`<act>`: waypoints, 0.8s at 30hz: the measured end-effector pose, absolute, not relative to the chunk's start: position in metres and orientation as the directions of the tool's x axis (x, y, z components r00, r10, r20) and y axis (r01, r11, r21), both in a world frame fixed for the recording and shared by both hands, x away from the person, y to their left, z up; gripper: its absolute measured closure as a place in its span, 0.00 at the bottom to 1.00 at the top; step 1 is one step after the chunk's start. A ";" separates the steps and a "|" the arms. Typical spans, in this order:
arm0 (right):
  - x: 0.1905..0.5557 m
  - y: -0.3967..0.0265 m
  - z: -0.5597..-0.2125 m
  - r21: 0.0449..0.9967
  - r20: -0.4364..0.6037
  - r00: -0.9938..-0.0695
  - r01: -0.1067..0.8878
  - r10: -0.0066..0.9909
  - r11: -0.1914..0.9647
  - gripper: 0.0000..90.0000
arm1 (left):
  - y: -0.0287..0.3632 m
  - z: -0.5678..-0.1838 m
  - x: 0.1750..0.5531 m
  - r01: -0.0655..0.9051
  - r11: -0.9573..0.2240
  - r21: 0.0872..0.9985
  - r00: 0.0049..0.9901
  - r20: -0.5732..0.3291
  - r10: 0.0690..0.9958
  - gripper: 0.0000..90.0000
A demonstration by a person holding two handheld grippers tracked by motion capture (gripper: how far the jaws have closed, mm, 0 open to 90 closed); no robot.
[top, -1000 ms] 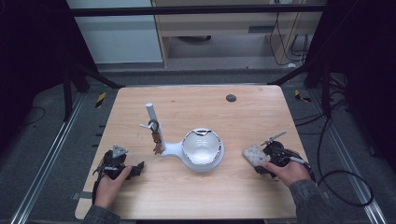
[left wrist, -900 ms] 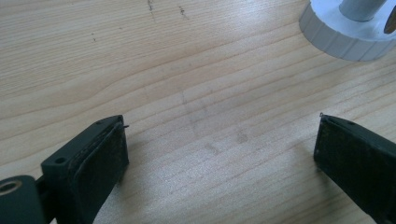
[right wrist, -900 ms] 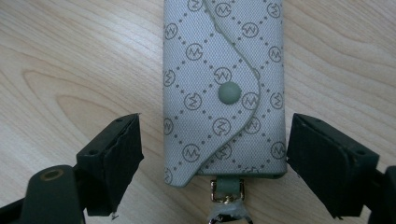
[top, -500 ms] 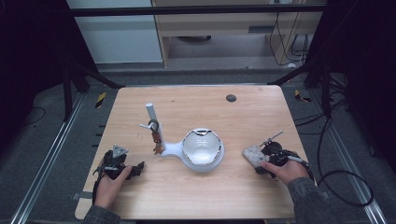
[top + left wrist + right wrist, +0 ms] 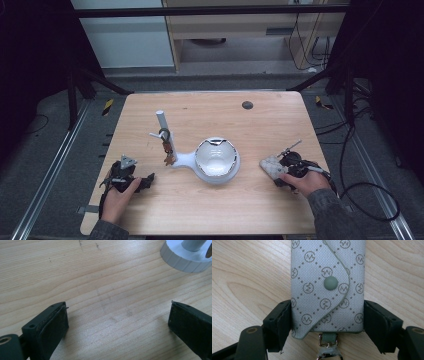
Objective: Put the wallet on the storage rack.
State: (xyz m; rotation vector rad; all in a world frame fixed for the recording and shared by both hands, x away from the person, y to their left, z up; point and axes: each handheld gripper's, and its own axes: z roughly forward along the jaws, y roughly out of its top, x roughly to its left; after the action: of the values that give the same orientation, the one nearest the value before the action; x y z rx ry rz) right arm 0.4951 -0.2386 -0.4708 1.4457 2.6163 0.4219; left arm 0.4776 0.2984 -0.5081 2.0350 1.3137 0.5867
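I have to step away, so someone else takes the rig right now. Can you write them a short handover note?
Right tool: jaws have just been closing on the grey patterned key pouch; both pads touch its sides, and it lies flat on the table at the right.
Left tool: open, nothing between the jaws, resting at the left near the white stand with a bowl.
Done: the pouch is gripped.
Left: the pouch is not lifted yet; where it goes is unclear, perhaps the stand's hook.
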 end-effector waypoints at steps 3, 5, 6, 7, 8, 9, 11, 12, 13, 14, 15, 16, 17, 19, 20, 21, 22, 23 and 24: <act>0.497 -0.239 -0.470 0.291 0.023 -0.547 0.805 0.837 0.517 0.32 | 0.298 -0.508 0.478 0.631 -0.297 0.717 0.401 0.027 0.916 0.02; 0.497 -0.238 -0.469 0.289 0.021 -0.547 0.804 0.837 0.519 0.32 | 0.298 -0.508 0.478 0.631 -0.297 0.717 0.401 0.026 0.916 0.02; 0.497 -0.238 -0.469 0.287 0.021 -0.553 0.801 0.833 0.525 0.33 | 0.298 -0.508 0.478 0.631 -0.297 0.717 0.401 0.027 0.916 0.02; 0.497 -0.238 -0.467 0.284 0.010 -0.567 0.791 0.824 0.541 0.34 | 0.298 -0.508 0.478 0.631 -0.297 0.717 0.401 0.027 0.916 0.02; 0.497 -0.238 -0.467 0.284 0.010 -0.567 0.791 0.824 0.541 0.34 | 0.298 -0.508 0.478 0.631 -0.298 0.717 0.401 0.027 0.915 0.02; 0.497 -0.237 -0.465 0.280 0.007 -0.572 0.788 0.820 0.548 0.35 | 0.298 -0.508 0.478 0.631 -0.297 0.717 0.401 0.027 0.916 0.02; 0.495 -0.237 -0.459 0.296 -0.007 -0.595 0.766 0.804 0.570 0.35 | 0.298 -0.508 0.478 0.631 -0.297 0.717 0.401 0.026 0.916 0.02; 0.493 -0.236 -0.456 0.298 -0.004 -0.599 0.764 0.801 0.573 0.35 | 0.298 -0.508 0.478 0.631 -0.298 0.717 0.401 0.027 0.915 0.02; 0.492 -0.235 -0.452 0.303 -0.016 -0.612 0.751 0.791 0.587 0.35 | 0.298 -0.508 0.478 0.631 -0.297 0.717 0.401 0.026 0.916 0.02; 0.490 -0.234 -0.448 0.305 -0.024 -0.620 0.742 0.784 0.596 0.35 | 0.298 -0.508 0.478 0.631 -0.298 0.717 0.402 0.027 0.915 0.02; 0.487 -0.232 -0.443 0.307 -0.031 -0.632 0.731 0.774 0.609 0.35 | 0.298 -0.508 0.477 0.632 -0.296 0.717 0.400 0.025 0.916 0.02; 0.484 -0.230 -0.437 0.309 -0.037 -0.639 0.724 0.768 0.617 0.35 | 0.298 -0.508 0.477 0.632 -0.295 0.717 0.400 0.025 0.916 0.02; 0.481 -0.226 -0.428 0.314 -0.056 -0.657 0.703 0.752 0.638 0.35 | 0.298 -0.508 0.477 0.631 -0.298 0.717 0.402 0.027 0.915 0.02; 0.479 -0.224 -0.423 0.318 -0.059 -0.664 0.695 0.745 0.645 0.35 | 0.298 -0.508 0.477 0.630 -0.298 0.717 0.402 0.027 0.915 0.02; 0.477 -0.221 -0.417 0.324 -0.067 -0.673 0.684 0.736 0.654 0.35 | 0.298 -0.508 0.477 0.631 -0.298 0.717 0.402 0.027 0.915 0.02; 0.475 -0.218 -0.409 0.327 -0.079 -0.690 0.664 0.719 0.673 0.35 | 0.298 -0.508 0.477 0.631 -0.298 0.717 0.402 0.027 0.915 0.02; 0.475 -0.218 -0.409 0.327 -0.079 -0.690 0.664 0.719 0.673 0.35 | 0.298 -0.508 0.477 0.631 -0.298 0.717 0.402 0.027 0.915 0.02; 0.473 -0.213 -0.401 0.328 -0.089 -0.701 0.650 0.708 0.685 0.35 | 0.298 -0.508 0.477 0.630 -0.298 0.717 0.402 0.027 0.915 0.02; 0.473 -0.213 -0.401 0.328 -0.089 -0.701 0.650 0.708 0.685 0.35 | 0.298 -0.508 0.477 0.631 -0.298 0.717 0.402 0.027 0.915 0.02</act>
State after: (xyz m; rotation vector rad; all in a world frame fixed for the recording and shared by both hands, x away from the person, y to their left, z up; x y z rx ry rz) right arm 0.4726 -0.2127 -0.4014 1.0977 2.6880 0.4044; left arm 0.4774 0.2983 -0.5081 2.0360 1.3125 0.5867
